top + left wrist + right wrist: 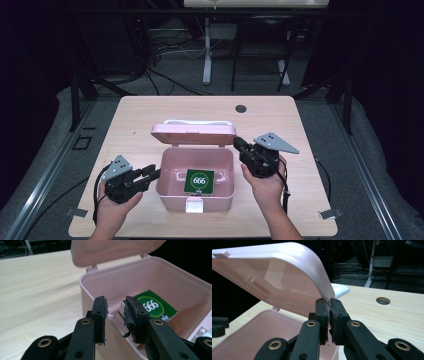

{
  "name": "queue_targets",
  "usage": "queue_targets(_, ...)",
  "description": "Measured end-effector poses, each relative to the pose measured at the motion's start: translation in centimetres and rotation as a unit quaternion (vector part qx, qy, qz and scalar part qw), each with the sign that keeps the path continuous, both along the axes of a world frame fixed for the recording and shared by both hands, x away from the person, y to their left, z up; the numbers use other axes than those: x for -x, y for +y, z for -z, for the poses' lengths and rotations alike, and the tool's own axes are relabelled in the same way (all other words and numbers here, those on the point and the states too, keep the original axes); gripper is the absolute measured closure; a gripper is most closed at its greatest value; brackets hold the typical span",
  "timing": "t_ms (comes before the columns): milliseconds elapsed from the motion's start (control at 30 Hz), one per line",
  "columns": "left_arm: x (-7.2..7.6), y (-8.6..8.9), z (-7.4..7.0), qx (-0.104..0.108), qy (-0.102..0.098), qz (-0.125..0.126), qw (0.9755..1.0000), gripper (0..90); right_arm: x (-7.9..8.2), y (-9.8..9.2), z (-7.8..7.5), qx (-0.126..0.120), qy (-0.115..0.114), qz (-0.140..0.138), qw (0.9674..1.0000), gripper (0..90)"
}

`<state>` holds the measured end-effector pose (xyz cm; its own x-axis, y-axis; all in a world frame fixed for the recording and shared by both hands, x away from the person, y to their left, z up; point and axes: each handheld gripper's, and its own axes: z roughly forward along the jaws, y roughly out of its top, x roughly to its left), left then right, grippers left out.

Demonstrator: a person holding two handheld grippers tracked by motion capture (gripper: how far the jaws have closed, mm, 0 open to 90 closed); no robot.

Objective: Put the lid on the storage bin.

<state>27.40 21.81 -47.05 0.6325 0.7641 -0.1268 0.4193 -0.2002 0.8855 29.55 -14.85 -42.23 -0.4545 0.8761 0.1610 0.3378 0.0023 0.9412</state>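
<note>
A pink plastic box (170, 196) stands on the table with its lid (194, 134) raised at the back. Flat on its bottom lies a green packet (199, 181) marked 666. My right gripper (238, 144) is shut on the lid's right edge and holds it up; in the right gripper view its pads (329, 305) pinch the lid's rim (274, 277). My left gripper (156, 172) is at the box's left wall. In the left gripper view its jaws (115, 305) stand apart astride the wall's rim (175, 282), pads not pressing, with the packet (152, 306) beyond.
A white latch (194, 205) hangs on the box's front and a white handle (200, 121) sits on the lid. A round cable hole (241, 108) is in the wooden tabletop (135, 125) behind the box. Dark frame posts and another table's legs stand beyond the far edge.
</note>
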Motion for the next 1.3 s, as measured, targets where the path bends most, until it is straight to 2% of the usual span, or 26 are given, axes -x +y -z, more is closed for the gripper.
queue_targets(267,-0.9,-0.5,-1.9,0.009,-0.018,-0.014,0.9997,68.3,0.1,0.0,0.1,0.000,0.000,-0.002,1.0000,85.7)
queue_targets(400,-1.4,-0.6,-3.4,0.014,-0.040,-0.025,0.9988,67.6,0.1,-0.1,0.1,-0.003,0.001,-0.004,1.0000,85.6)
queue_targets(700,-2.2,-0.7,-5.9,0.014,-0.066,-0.037,0.9970,70.2,0.1,-0.1,0.1,-0.006,0.001,-0.005,1.0000,85.4)
queue_targets(1033,-2.9,-1.0,-7.2,0.000,-0.084,-0.050,0.9952,76.1,0.1,-0.2,0.2,-0.006,0.001,-0.005,1.0000,85.3)
queue_targets(1200,-3.0,-1.3,-7.3,-0.005,-0.090,-0.052,0.9946,83.6,0.1,-0.2,0.2,-0.006,0.001,-0.006,1.0000,85.2)
queue_targets(1300,-3.1,-1.4,-7.4,-0.009,-0.093,-0.056,0.9941,84.8,0.1,-0.3,0.2,-0.008,0.001,-0.008,0.9999,85.3)
